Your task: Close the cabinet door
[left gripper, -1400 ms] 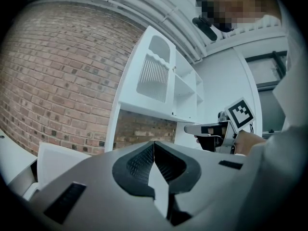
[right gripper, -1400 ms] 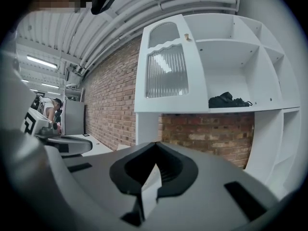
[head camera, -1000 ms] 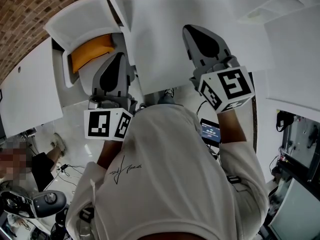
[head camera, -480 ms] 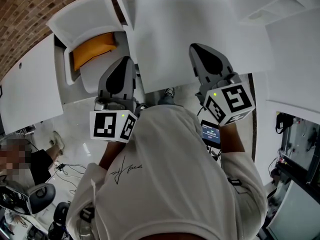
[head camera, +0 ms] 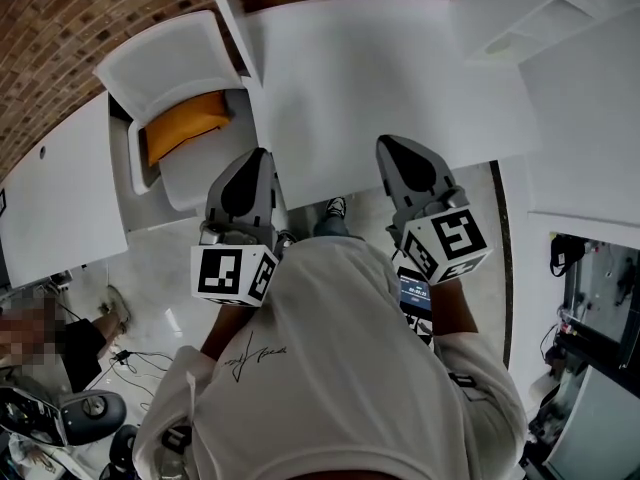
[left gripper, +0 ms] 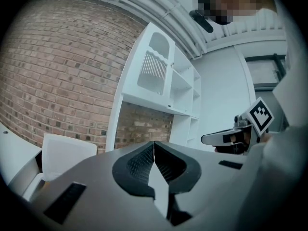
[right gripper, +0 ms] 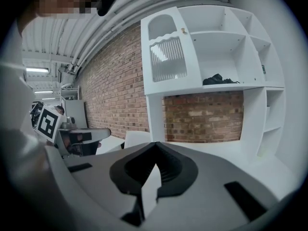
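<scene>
The white cabinet (right gripper: 211, 66) stands against a brick wall, beyond the desk. Its arched door (right gripper: 166, 49) with a ribbed panel and a small knob (right gripper: 182, 31) fills the upper left bay and looks flush with the front. The left gripper view shows the same door (left gripper: 155, 65) at an angle. My left gripper (head camera: 257, 156) (left gripper: 154, 144) and right gripper (head camera: 387, 145) (right gripper: 155, 145) are held side by side near my chest, far from the cabinet. Both are shut, with nothing between the jaws.
A white desk top (head camera: 380, 63) lies under the gripper tips. A white chair (head camera: 165, 63) with an orange cushion (head camera: 182, 121) stands at the left, beside another white table (head camera: 60, 188). Open shelves hold a dark object (right gripper: 219, 79). A person sits at lower left (head camera: 70, 333).
Both grippers have drawn back from over the desk toward my body, the right one the most. Both stay shut.
</scene>
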A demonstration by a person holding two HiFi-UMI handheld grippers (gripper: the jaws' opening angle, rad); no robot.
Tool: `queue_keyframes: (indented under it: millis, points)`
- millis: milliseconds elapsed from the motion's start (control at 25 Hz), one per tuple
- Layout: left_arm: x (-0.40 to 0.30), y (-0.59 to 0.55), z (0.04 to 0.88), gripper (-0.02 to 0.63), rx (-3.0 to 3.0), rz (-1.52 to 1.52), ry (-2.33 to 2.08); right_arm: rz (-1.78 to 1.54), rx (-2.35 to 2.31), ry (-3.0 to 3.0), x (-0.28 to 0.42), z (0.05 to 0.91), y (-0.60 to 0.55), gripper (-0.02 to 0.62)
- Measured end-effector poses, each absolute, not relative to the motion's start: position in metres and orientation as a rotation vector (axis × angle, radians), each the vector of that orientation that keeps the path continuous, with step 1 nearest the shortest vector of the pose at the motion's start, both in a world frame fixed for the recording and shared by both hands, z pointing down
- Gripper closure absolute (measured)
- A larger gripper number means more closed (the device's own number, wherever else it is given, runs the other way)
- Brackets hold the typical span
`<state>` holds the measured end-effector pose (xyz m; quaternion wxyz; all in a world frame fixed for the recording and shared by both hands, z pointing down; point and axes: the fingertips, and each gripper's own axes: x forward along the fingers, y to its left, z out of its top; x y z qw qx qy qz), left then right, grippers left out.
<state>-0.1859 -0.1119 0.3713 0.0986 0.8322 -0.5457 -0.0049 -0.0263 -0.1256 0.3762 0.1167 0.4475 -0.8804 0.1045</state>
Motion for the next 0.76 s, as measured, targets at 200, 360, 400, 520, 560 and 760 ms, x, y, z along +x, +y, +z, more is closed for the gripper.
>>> queue_keyframes:
  millis: [200,360,400,520,560,760]
  points:
    - [-0.184,-0.11,0.376,0.589,2.455,0.01,-1.588,0.309,1.326,-2.564,-0.023,0.375,-0.12,0.572]
    - [-0.186,-0.111,0.375,0.589,2.454,0.015,-1.591,0.293,1.331,-2.566,-0.022,0.371,-0.122,0.572]
    - [-0.187,-0.11,0.376,0.589,2.453,0.016,-1.589,0.289,1.33,-2.565,-0.022,0.371,-0.121,0.572]
    - [-0.189,-0.108,0.382,0.589,2.45,0.03,-1.573,0.293,1.322,-2.559,-0.024,0.374,-0.118,0.572]
    - [-0.19,-0.108,0.383,0.589,2.449,0.035,-1.571,0.296,1.317,-2.558,-0.025,0.375,-0.118,0.572]
    - [-0.191,-0.11,0.384,0.589,2.446,0.027,-1.576,0.294,1.291,-2.559,-0.027,0.376,-0.117,0.572]
